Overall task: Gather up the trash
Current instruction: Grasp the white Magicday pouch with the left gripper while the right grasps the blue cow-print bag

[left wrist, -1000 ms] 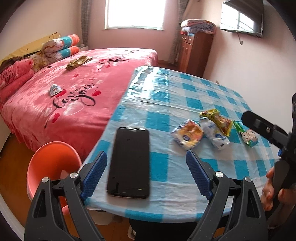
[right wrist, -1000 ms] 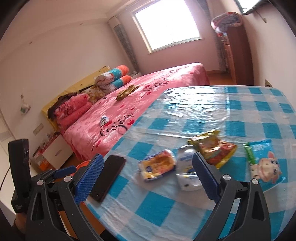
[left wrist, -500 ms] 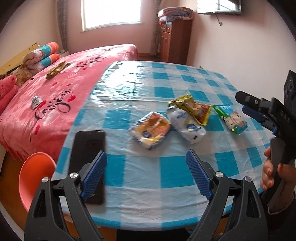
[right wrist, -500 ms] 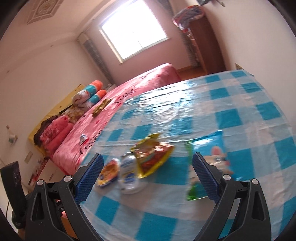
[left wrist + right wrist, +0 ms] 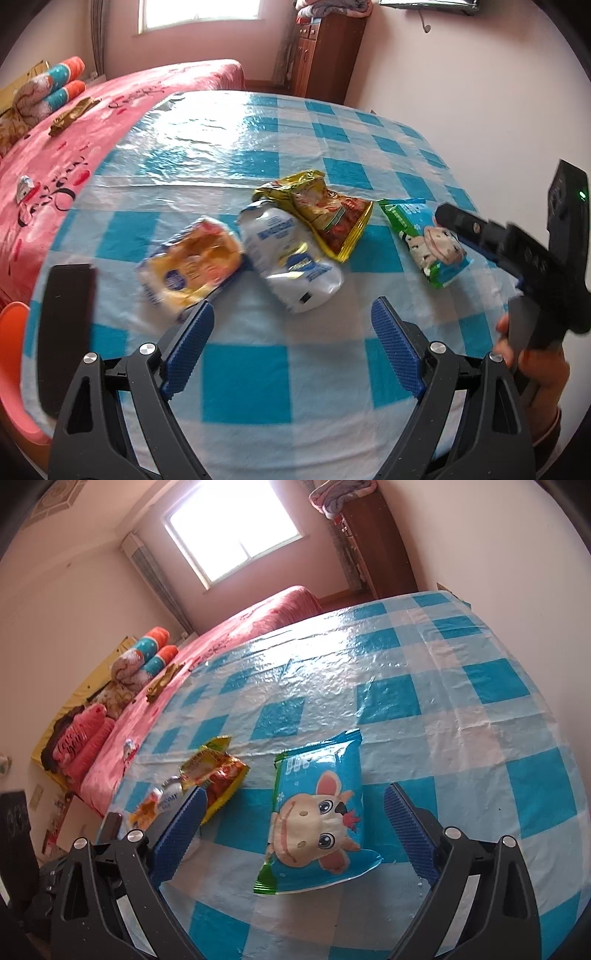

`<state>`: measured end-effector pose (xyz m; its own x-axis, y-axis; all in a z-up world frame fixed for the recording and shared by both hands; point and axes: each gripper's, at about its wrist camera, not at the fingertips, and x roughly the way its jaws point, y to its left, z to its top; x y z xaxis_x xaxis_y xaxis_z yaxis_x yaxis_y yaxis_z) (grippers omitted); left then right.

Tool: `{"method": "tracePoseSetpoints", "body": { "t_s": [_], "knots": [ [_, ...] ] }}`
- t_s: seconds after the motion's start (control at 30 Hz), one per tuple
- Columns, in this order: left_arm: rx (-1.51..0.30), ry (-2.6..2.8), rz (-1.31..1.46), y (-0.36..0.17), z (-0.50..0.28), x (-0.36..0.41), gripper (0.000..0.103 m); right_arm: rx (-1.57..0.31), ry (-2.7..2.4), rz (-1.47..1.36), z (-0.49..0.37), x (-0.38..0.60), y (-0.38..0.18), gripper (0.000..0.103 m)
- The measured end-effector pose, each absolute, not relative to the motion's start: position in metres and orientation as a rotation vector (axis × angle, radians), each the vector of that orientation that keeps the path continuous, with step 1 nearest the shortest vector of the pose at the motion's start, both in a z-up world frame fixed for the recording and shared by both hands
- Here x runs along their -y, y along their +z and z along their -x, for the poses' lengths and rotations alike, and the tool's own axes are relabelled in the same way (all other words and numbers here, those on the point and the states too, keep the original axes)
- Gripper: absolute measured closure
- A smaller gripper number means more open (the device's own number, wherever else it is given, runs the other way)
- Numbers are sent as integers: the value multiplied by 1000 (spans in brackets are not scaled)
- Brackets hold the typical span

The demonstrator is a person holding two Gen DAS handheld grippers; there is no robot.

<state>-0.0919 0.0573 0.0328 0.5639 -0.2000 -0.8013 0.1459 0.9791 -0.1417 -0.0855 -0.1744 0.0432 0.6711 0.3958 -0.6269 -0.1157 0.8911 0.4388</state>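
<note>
Several empty snack wrappers lie in a row on the blue-checked tablecloth (image 5: 258, 373). From left to right they are a yellow-orange packet (image 5: 190, 264), a white pouch (image 5: 291, 258), a yellow-red bag (image 5: 328, 214) and a blue cow-print packet (image 5: 430, 240). My left gripper (image 5: 291, 325) hovers open just in front of the white pouch, with nothing between its fingers. In the right wrist view the cow-print packet (image 5: 317, 814) lies flat between the wide-open jaws of my right gripper (image 5: 293, 812); the pads are clear of it. The yellow-red bag (image 5: 214, 775) sits to its left.
A black phone (image 5: 64, 339) lies near the table's left edge, with an orange plastic chair (image 5: 14, 369) below it. A pink bed (image 5: 74, 122) runs along the table's left side. A wooden cabinet (image 5: 325, 55) stands at the back. A hand (image 5: 532, 373) holds the right gripper's handle.
Both grippers swung right and lower toward the wrappers. The left one passed from over the phone to the white pouch. The right one came to straddle the cow-print packet. Both stayed open.
</note>
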Motion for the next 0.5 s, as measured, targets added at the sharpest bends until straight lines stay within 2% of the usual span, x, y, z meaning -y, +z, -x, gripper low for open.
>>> {"method": "tracePoseSetpoints", "body": {
  "t_s": [0.2,0.33,0.5],
  "knots": [
    [-968,-174,52,22,67,-47,16,-810,322,-368,78,171,37,8],
    [-978,-143,-16,14,58,-37,27,-820,331,-391,72,176,33,8],
    [-967,-125,-49,12,51,-30,29,-827,330,-391,67,177,30,8]
  ]
}}
